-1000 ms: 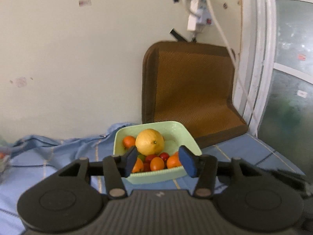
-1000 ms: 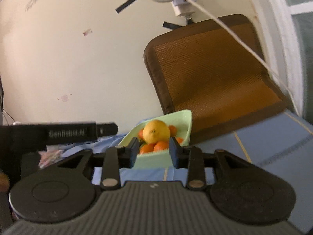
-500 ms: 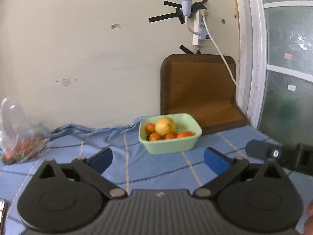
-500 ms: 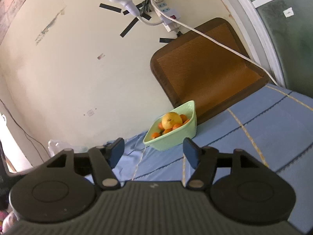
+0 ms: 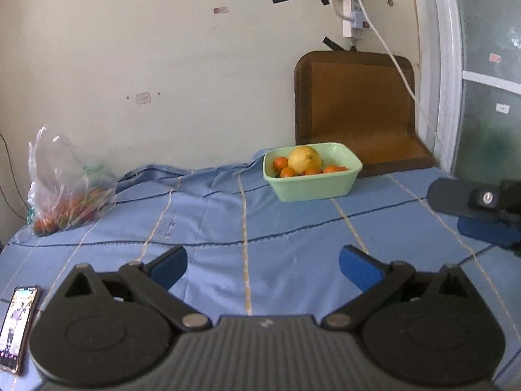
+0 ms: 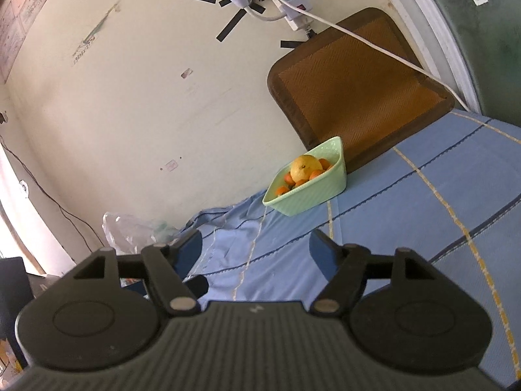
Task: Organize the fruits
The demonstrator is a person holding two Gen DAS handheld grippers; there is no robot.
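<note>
A pale green bowl (image 5: 316,186) stands at the back of the blue cloth near the wall; it also shows in the right wrist view (image 6: 309,194). It holds a large yellow fruit (image 5: 304,158) and several small oranges (image 5: 287,172). My left gripper (image 5: 263,265) is open and empty, well back from the bowl over the cloth. My right gripper (image 6: 255,250) is open and empty, also far from the bowl. Part of the right gripper (image 5: 478,208) shows at the right edge of the left wrist view.
A clear plastic bag (image 5: 65,182) with more fruit lies at the left by the wall. A brown mat (image 5: 358,107) leans behind the bowl. A phone (image 5: 16,321) lies at the near left. A white cable (image 5: 390,52) hangs from a wall socket.
Both grippers have pulled back and away from the bowl, and both have opened wider. The bowl and its fruit have not moved.
</note>
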